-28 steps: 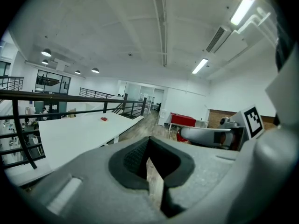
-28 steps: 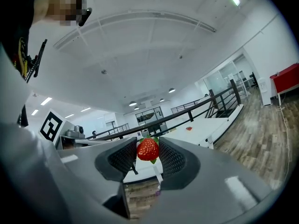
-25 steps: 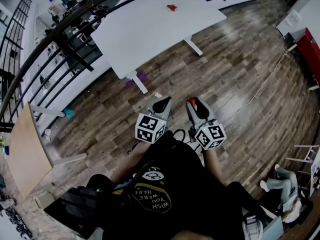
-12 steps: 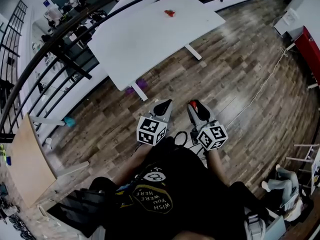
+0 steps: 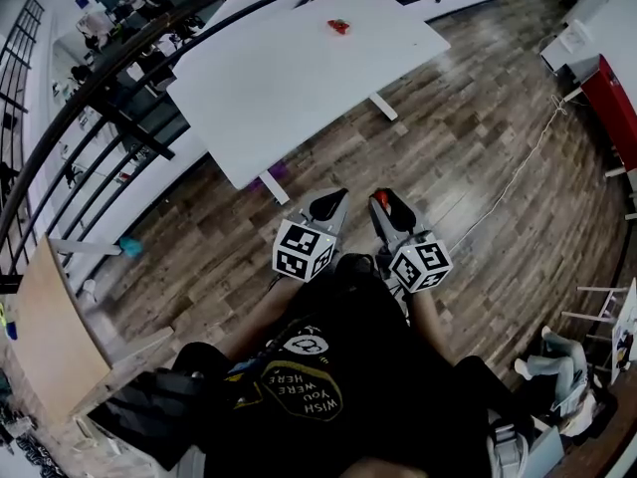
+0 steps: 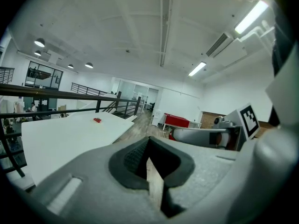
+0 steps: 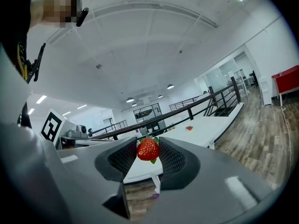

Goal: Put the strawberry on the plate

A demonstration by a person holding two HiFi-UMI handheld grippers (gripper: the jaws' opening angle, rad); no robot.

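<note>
A: Strawberry position?
B: Strawberry [image 7: 147, 149] is pinched between the jaws of the right tool [image 5: 384, 204]. Left tool [image 6: 150, 143] is closed with nothing in it, just beside the right at 9 o'clock.
A: Surroundings?
B: White tabletop [image 5: 279, 78] at 11 o'clock, well apart, with a small red item [image 5: 339, 27] near its far edge. Black railing [image 5: 100, 103] at 10 o'clock. Both tools are over the wood floor [image 5: 478, 157]. Red cabinet [image 5: 614, 93] at 2 o'clock.

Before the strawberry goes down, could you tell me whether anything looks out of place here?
No plate shows anywhere: the white table bears only one small red thing, while the right gripper grips the strawberry in its jaws.
</note>
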